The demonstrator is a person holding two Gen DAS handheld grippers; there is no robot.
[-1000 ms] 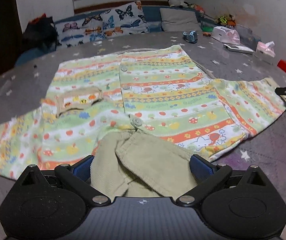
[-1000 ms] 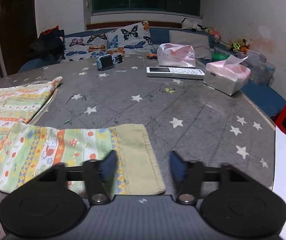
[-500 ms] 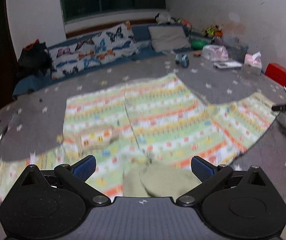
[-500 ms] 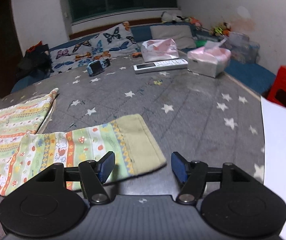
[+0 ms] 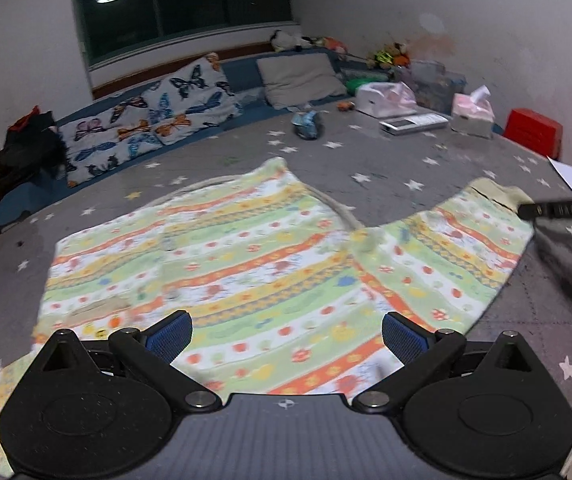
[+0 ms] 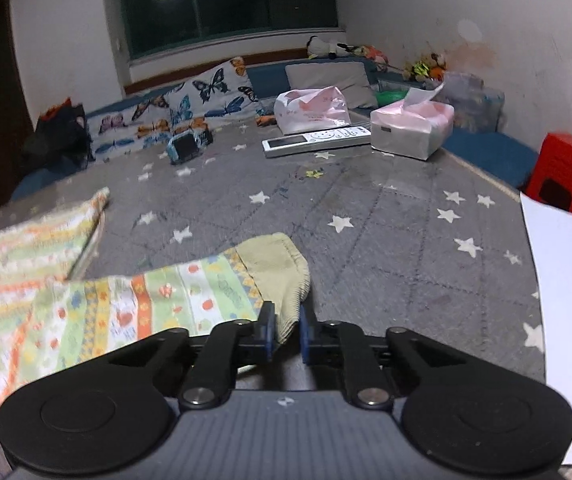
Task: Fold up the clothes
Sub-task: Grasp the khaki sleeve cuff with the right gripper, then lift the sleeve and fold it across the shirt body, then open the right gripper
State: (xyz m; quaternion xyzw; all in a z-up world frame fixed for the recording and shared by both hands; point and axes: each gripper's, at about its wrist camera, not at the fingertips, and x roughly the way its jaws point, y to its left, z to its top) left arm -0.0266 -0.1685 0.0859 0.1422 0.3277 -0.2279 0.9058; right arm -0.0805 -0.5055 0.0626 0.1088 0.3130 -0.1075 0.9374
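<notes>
right gripper (image 6: 286,330) has just been closing and now pinches the olive ribbed cuff (image 6: 286,272) of the sleeve (image 6: 174,300), cloth clearly between the blue pads. the striped baby jacket (image 5: 226,264) lies spread flat on the grey star mat (image 6: 385,232), this sleeve stretched out toward the mat's right side. left gripper (image 5: 286,334) hangs above the jacket's body, jaws spread wide, nothing in them. the risk: that bite looks to be only on the cuff's edge, so a quick pull could slip it free, or drag the whole jacket sideways and wrinkle it with nothing pinning the body. the left view gives the whole garment and the right gripper's finger (image 5: 557,210) at the cuff; the right view alone shows the pinch itself, plus the remote (image 6: 315,140) and tissue box (image 6: 411,130) well beyond.
</notes>
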